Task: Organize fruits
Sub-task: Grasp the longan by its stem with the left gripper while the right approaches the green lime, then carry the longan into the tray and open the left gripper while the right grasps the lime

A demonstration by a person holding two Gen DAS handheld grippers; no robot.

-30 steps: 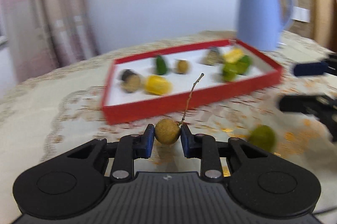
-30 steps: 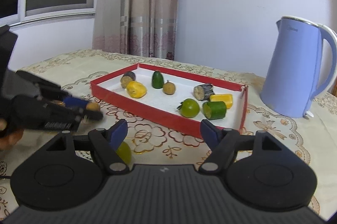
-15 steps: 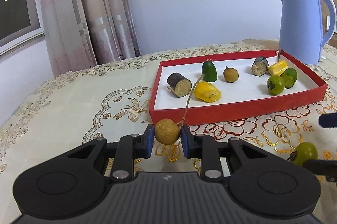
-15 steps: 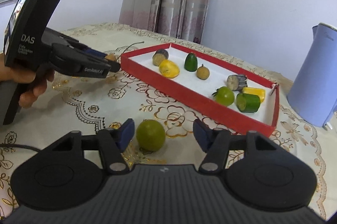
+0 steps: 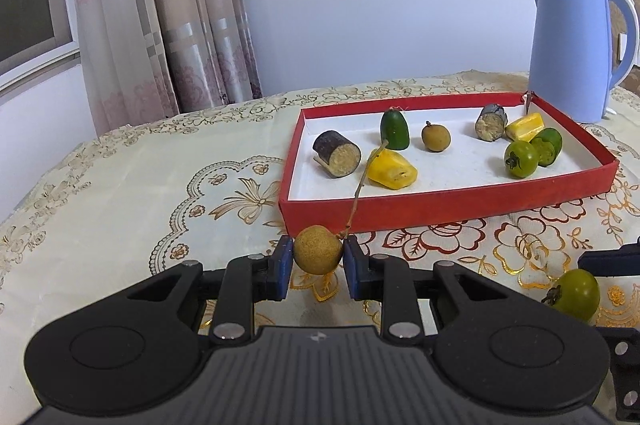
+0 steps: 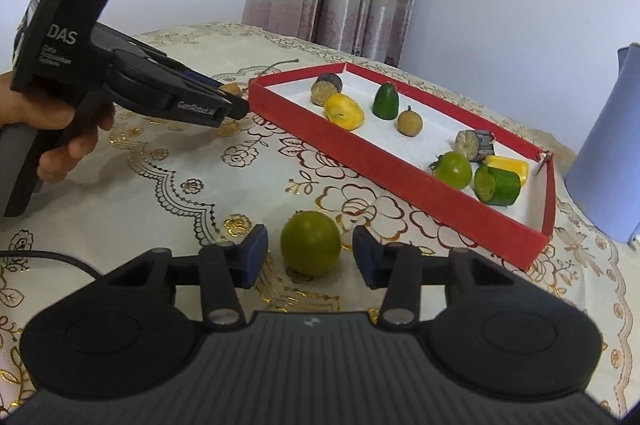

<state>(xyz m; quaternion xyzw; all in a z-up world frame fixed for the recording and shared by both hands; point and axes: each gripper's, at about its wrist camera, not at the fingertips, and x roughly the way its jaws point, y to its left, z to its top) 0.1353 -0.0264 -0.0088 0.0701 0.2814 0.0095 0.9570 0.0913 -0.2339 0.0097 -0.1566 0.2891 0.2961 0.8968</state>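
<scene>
My left gripper [image 5: 318, 259] is shut on a brown longan [image 5: 318, 255] with a long stem, held just before the near left corner of the red tray [image 5: 440, 211]. The tray holds several fruit and vegetable pieces, among them a green tomato [image 5: 521, 159] and a second longan [image 5: 435, 137]. My right gripper [image 6: 310, 253] is open, its pads on either side of a green tomato [image 6: 310, 243] that sits on the tablecloth, not touching it. That tomato also shows in the left wrist view [image 5: 576, 293]. The left gripper also shows in the right wrist view [image 6: 230, 105].
A blue electric kettle [image 5: 576, 45] stands behind the tray's far right corner. A floral tablecloth [image 5: 140, 193] covers the table. Curtains [image 5: 168, 9] and a window hang behind the table's far left edge. A cable [image 6: 44, 257] lies at the near left.
My right gripper has moved down and forward until the green tomato sits between its open pads. My left gripper, still holding the longan, has swung toward the tray's near left corner.
</scene>
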